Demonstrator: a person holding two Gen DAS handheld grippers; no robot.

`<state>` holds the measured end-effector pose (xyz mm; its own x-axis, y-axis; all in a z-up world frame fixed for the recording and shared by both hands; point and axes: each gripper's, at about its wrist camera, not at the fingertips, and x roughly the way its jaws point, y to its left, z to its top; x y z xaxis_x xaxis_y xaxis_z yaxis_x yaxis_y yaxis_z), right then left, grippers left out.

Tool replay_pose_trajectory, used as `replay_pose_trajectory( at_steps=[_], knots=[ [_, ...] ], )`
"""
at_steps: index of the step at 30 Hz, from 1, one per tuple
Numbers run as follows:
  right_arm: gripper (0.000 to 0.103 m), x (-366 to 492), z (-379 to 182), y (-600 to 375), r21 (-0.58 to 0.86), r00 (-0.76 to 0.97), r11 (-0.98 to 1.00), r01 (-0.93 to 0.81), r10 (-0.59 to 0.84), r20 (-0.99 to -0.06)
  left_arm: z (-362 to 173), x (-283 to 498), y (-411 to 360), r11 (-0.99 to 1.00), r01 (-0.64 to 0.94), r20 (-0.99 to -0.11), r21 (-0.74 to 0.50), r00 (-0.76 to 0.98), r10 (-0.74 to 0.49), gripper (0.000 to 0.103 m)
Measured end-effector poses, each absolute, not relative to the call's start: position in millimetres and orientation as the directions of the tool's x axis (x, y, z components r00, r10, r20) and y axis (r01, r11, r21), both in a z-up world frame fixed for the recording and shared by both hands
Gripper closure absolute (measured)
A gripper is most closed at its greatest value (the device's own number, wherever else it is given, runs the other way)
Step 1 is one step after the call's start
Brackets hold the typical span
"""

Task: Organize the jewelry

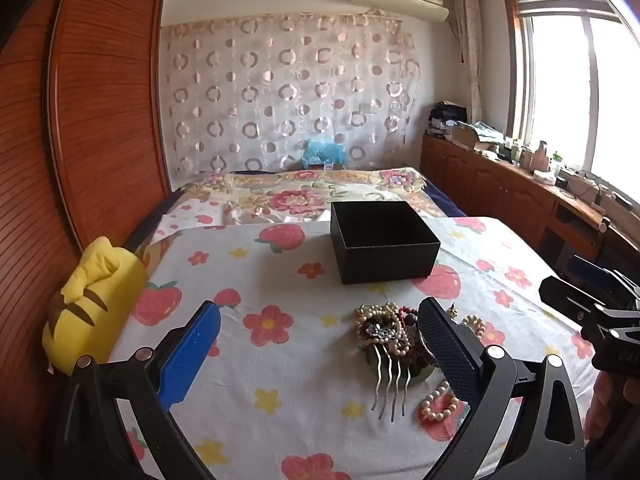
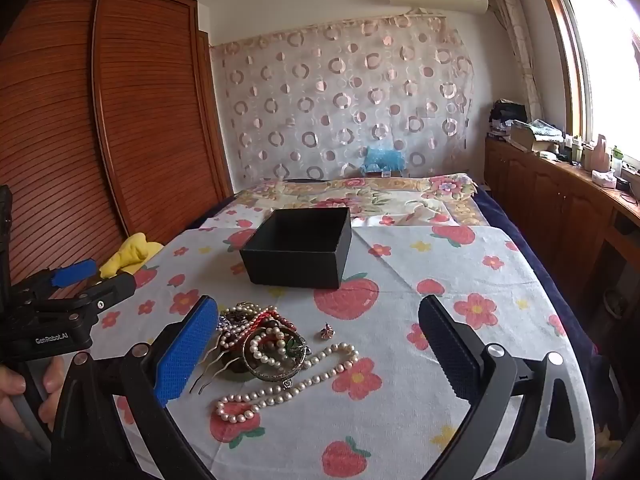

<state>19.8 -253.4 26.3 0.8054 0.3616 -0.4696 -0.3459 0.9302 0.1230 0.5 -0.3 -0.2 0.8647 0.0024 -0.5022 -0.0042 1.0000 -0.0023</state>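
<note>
A pile of jewelry (image 1: 386, 332) lies on the flowered cloth: pearl strands, dark red beads and a metal hair comb (image 1: 390, 384). In the right wrist view the pile (image 2: 256, 332) holds a bangle (image 2: 276, 356), a long pearl necklace (image 2: 288, 388) and a small earring (image 2: 326, 331) apart to the right. An open, empty black box (image 1: 382, 242) (image 2: 298, 246) stands beyond the pile. My left gripper (image 1: 320, 348) is open above the table, the pile by its right finger. My right gripper (image 2: 320, 348) is open, the pile by its left finger.
A yellow plush toy (image 1: 90, 304) (image 2: 130, 256) lies at the table's left edge by the wooden wardrobe (image 1: 80, 120). A bed with a floral cover (image 1: 304, 192) lies behind the table. A wooden sideboard with clutter (image 1: 520, 184) runs under the window at right.
</note>
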Motion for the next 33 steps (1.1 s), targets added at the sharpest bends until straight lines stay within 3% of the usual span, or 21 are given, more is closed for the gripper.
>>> replay_pose_trajectory(
  at_steps=[33],
  knots=[
    [0.002, 19.5, 27.1, -253.2, 0.127, 0.806, 0.929, -0.346, 0.364, -0.467, 6.2, 2.7, 1.2, 1.000, -0.002, -0.488, -0.009, 0.873, -0.002, 0.008]
  ],
)
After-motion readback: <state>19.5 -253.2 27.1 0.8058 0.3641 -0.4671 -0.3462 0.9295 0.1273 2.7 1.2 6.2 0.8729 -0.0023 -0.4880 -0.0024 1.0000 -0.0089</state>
